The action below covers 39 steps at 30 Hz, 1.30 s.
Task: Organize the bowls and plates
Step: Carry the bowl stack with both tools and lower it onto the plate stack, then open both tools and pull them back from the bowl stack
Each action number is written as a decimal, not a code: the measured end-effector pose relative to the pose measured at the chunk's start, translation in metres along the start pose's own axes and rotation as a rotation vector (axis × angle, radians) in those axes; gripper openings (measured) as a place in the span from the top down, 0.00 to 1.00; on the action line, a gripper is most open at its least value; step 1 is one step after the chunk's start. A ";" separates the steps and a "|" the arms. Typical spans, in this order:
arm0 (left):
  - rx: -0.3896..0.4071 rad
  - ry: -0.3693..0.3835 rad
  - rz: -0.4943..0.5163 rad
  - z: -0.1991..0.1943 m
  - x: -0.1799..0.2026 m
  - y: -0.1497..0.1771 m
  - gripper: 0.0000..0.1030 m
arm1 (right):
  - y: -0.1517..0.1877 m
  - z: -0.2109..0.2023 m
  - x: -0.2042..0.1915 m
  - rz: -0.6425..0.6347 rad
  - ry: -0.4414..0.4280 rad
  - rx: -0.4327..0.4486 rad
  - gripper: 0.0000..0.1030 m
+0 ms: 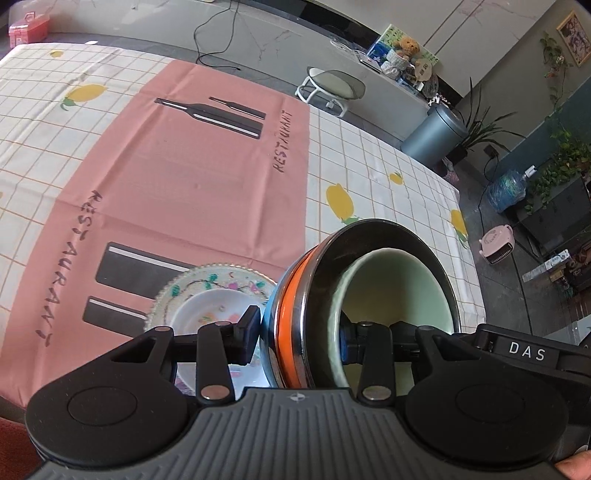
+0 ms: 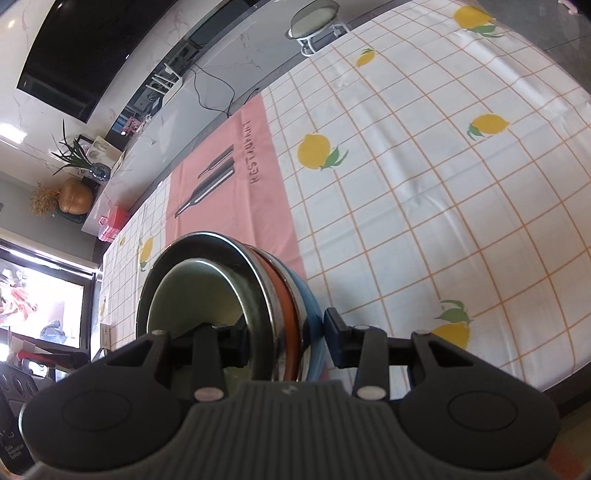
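Note:
A nested stack of bowls hangs tilted above the table: pale green innermost, then dark steel, orange and blue on the outside. My left gripper is shut on its near wall, one finger on the blue outside and the other inside the green bowl. My right gripper is shut on the same stack from the other side, with its left finger inside and its right finger on the blue shell. Below, on the pink placemat, rests a clear floral plate with a white dish in it, partly hidden by my left fingers.
A lemon-print checked tablecloth covers the table. Its far edge borders a grey floor with a white stool and a grey bin. A pink box sits at the far left corner. A fingertip shows at my left gripper's handle.

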State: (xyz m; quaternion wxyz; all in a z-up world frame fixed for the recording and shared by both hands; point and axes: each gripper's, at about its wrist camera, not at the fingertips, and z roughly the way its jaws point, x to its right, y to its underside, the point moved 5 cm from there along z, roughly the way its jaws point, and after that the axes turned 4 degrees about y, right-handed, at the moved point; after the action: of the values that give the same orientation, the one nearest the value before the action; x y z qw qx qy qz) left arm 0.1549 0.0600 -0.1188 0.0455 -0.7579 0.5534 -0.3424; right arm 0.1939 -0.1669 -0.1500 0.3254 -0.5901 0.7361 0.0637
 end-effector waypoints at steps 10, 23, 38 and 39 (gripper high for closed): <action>0.004 -0.044 -0.101 -0.008 -0.051 -0.004 0.57 | 0.016 0.039 -0.041 -0.046 -0.008 -0.075 0.62; -0.024 -0.049 -0.153 0.008 -0.075 -0.002 0.57 | 0.017 0.067 -0.049 -0.067 0.015 -0.111 0.62; -0.030 -0.046 -0.150 0.008 -0.074 -0.006 0.57 | 0.017 0.065 -0.048 -0.069 0.010 -0.100 0.61; -0.026 -0.045 -0.155 0.007 -0.074 -0.007 0.57 | 0.016 0.063 -0.047 -0.065 0.007 -0.096 0.61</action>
State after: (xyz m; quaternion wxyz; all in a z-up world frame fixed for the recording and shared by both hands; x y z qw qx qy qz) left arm 0.1529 0.1251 -0.1557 0.0215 -0.8065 0.4965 -0.3204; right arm 0.2091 -0.0926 -0.1777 0.2961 -0.6287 0.7139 0.0863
